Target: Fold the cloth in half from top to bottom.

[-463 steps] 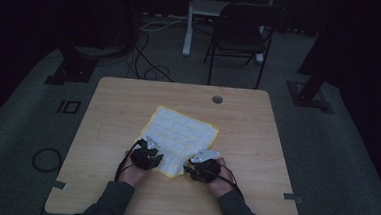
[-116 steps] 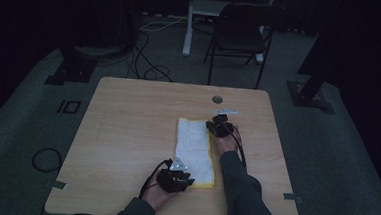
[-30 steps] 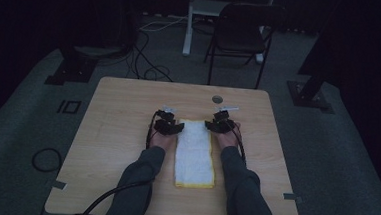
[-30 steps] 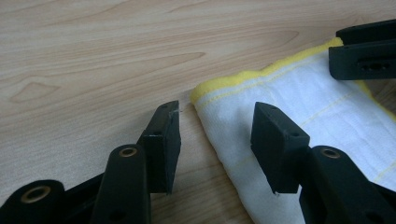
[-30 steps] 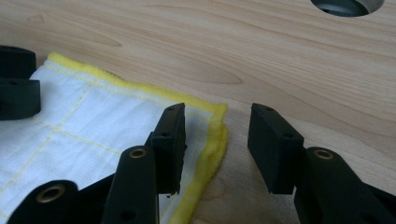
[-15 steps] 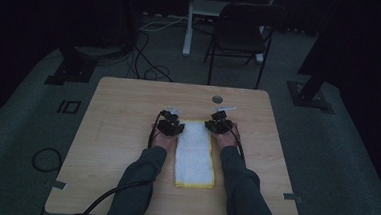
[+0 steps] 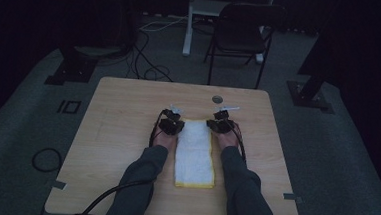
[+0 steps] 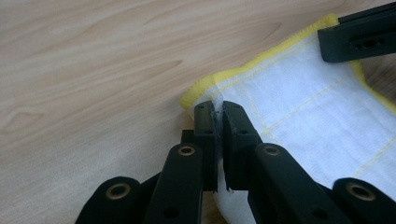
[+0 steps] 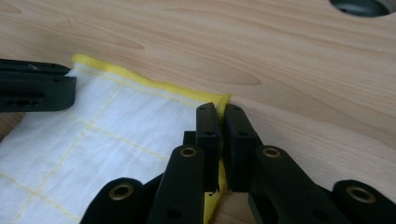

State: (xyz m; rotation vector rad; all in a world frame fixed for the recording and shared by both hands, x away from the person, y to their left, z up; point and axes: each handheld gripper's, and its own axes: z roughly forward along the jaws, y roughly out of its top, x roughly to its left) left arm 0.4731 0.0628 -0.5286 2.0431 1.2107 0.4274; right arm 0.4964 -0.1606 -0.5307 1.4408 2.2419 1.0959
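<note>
My left gripper [image 8: 218,108] and right gripper [image 9: 221,111] each pinch a far corner of the folded white cloth [image 7: 194,150], jaws pressed together, on the table [image 7: 122,128].

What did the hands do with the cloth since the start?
The cloth, first spread wide, is now folded into a narrow strip. The left gripper and right gripper moved from its near edge to its far corners and now pinch them. The table stayed put.

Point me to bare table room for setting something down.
Bare: table left of the left gripper, and right of the right gripper. Crowded: the middle, where both grippers pinch the cloth, forearms alongside.
</note>
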